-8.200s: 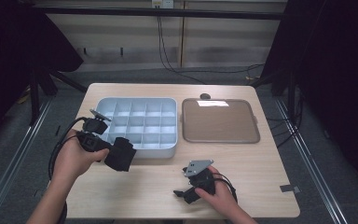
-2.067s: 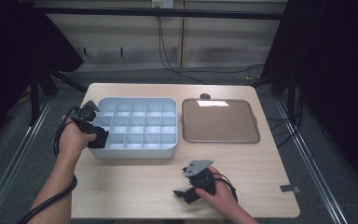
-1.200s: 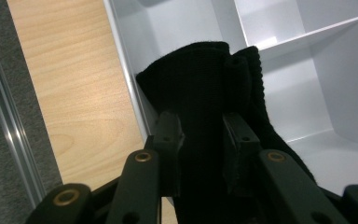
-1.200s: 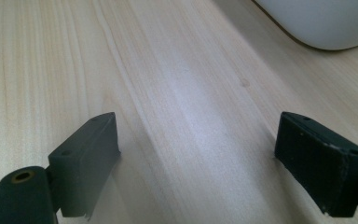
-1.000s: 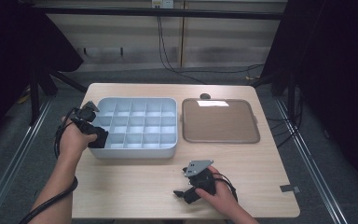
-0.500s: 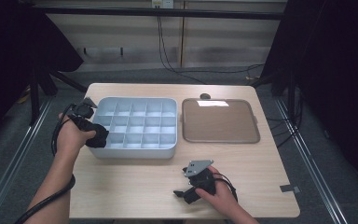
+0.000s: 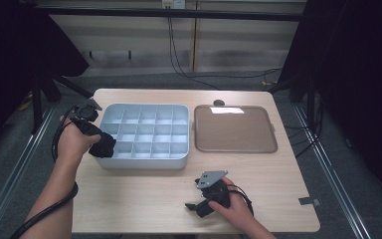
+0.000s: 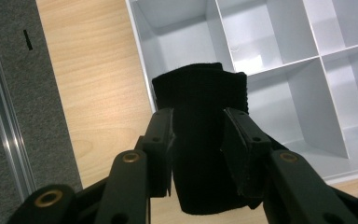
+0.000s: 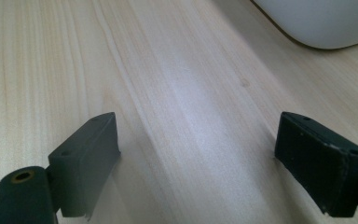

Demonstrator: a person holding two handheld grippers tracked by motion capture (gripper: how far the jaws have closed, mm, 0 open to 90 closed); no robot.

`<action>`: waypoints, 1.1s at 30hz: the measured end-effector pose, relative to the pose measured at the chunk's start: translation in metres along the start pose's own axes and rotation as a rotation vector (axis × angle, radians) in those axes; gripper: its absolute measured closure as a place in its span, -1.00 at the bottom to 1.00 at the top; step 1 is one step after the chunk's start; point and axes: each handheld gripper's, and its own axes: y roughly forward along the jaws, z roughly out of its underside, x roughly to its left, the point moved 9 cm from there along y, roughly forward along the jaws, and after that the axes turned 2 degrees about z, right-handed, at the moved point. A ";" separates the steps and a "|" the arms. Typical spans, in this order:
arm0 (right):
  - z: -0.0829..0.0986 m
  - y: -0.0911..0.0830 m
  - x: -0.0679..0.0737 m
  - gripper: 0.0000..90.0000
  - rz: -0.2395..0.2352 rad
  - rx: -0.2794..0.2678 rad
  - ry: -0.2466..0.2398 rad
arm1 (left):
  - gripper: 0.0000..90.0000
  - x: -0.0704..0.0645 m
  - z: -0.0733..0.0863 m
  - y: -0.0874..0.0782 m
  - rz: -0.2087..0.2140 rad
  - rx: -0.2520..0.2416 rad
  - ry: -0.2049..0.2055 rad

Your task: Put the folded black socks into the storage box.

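Note:
A rolled black cloth (image 8: 200,126) sits clamped between the jaws of my left gripper (image 8: 196,140), which is shut on it. In the high view that left gripper (image 7: 102,144) holds the black cloth (image 7: 104,147) over the near left corner of the pale grey compartment tray (image 7: 181,160). The tray's cells (image 8: 279,37) look bare in the left gripper view. My right gripper (image 7: 197,206) rests low on the wooden table near its front edge. Its jaws stand wide apart in the right gripper view, open (image 9: 196,154) with only wood between them.
A brown flat tray (image 7: 235,128) lies right of the compartment tray. A small dark round object (image 7: 219,103) sits behind it. The table's left edge (image 8: 42,93) borders grey floor and a metal rail. A tray corner (image 9: 317,23) shows ahead of the right gripper.
The left gripper carried the black cloth from the table in front of the tray to the tray's left side, then shifted slightly toward the near left cell. The right gripper stayed still.

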 end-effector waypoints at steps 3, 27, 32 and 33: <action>0.000 0.000 0.000 -0.71 0.000 0.000 0.000 | 0.44 0.002 -0.001 -0.004 0.002 0.007 0.008; 0.000 0.000 0.000 -0.71 0.000 0.000 0.000 | 0.78 0.001 -0.003 -0.015 0.072 0.046 -0.050; 0.000 0.000 0.000 -0.71 0.000 0.000 0.000 | 0.87 0.002 -0.004 -0.017 0.079 0.047 -0.052; 0.000 0.000 0.000 -0.71 0.000 0.000 0.000 | 0.88 0.002 -0.004 -0.017 0.081 0.050 -0.050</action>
